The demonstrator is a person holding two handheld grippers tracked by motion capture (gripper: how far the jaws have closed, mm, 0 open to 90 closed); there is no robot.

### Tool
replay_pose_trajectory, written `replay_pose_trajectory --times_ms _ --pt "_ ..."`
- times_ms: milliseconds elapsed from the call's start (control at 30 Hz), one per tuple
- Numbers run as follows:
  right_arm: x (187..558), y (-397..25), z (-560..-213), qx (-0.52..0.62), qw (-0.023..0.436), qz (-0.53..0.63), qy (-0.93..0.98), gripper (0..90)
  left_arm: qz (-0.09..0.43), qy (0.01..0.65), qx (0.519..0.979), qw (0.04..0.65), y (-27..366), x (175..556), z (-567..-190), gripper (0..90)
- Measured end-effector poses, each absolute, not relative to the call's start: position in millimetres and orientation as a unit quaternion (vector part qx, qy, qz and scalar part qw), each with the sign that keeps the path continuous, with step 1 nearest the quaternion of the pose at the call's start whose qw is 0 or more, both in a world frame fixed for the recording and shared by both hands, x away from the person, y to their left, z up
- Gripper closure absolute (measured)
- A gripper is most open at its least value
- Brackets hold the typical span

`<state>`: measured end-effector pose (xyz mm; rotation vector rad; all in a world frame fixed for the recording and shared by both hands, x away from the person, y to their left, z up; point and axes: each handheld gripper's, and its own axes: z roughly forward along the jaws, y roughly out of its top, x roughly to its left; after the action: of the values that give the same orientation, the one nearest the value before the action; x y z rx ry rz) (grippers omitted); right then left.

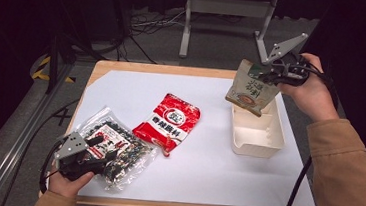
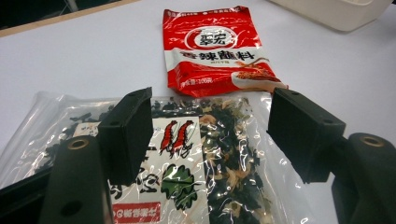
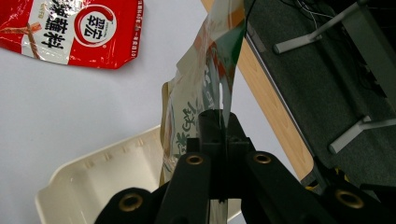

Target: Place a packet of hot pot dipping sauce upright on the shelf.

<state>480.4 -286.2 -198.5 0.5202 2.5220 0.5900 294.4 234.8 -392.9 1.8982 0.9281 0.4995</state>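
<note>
Beige pouch (image 1: 250,89) pinched by right gripper (image 1: 274,75), hanging above cream bin (image 1: 261,137).

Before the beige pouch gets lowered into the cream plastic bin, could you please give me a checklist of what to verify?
1. Right gripper shut on the beige printed pouch: ok, jaws pinch its edge.
2. Pouch over the cream plastic bin: ok, its lower end hangs at the bin's far end.
3. Bin's inside free: ok in the part that shows.
4. Red seasoning packet apart from the bin: ok, lying flat on the white table.
5. Left gripper open over the clear seaweed bag: ok, not gripping.
6. Pouch sealed: cannot tell.
</note>
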Motion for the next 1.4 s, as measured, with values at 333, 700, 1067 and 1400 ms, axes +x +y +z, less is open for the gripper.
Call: replay_pose_trajectory --times_ms 333,700,1067,1400 --pt "503 -300 -198 0.181 0.252 0.215 0.926 90.0 0.207 0.389 0.768 0.464 240 289 -394 31.3" --pt "521 -311 -202 0.181 0.276 0.218 0.918 90.0 0.205 0.384 0.771 0.464 237 293 -395 31.3" --pt "534 -324 -214 0.175 0.298 0.216 0.913 90.0 0.202 0.387 0.77 0.465 237 294 -395 31.3" --pt "539 -320 -228 0.16 0.309 0.198 0.916 90.0 0.201 0.388 0.77 0.465 236 294 -396 31.3"
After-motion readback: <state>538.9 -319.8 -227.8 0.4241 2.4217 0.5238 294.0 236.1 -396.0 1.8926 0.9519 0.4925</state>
